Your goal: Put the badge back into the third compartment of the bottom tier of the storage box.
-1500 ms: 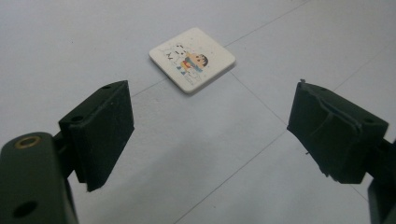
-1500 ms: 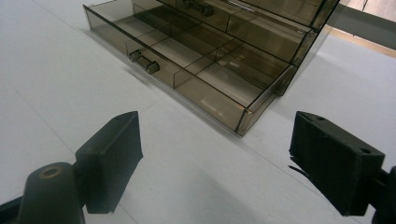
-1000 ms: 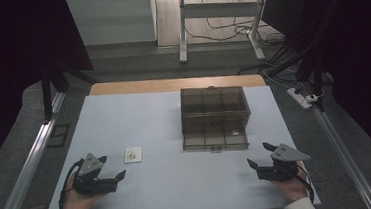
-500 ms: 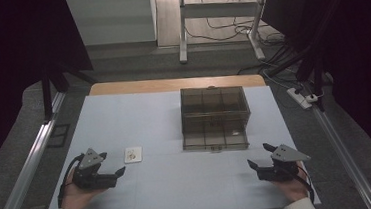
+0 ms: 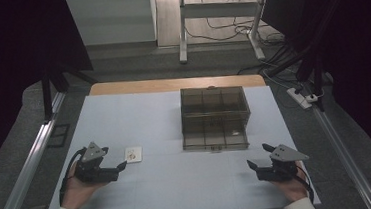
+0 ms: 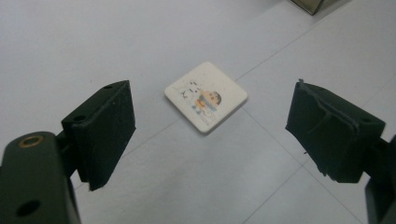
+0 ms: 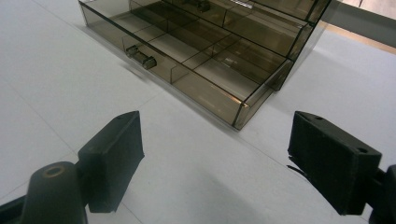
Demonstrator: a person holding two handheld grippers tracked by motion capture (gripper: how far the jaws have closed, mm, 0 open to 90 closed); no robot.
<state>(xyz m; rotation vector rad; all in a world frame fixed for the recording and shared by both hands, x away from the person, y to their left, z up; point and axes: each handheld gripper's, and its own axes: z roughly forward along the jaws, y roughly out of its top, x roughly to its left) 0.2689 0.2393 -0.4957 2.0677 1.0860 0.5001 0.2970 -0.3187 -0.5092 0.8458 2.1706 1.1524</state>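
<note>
A small white square tile (image 5: 133,154) (image 6: 206,96) with a cartoon print lies flat on the white table. My left gripper (image 5: 120,168) (image 6: 210,135) stands open just short of it, jaws wide, nothing between them. A smoky transparent drawer box (image 5: 214,117) (image 7: 196,42) with divided compartments sits at the table's middle right; its lower drawer carries a small handle (image 7: 140,57). My right gripper (image 5: 256,163) (image 7: 215,158) is open near the front right, pointing toward the box's corner, apart from it.
The white table top (image 5: 180,185) has a wooden strip along its far edge (image 5: 172,84). Metal rails (image 5: 23,172) run along both sides. A power strip (image 5: 301,97) lies on the floor at the right; desk legs and cables stand beyond.
My left gripper has shifted slightly toward the tile and turned a little. The right gripper has barely moved.
</note>
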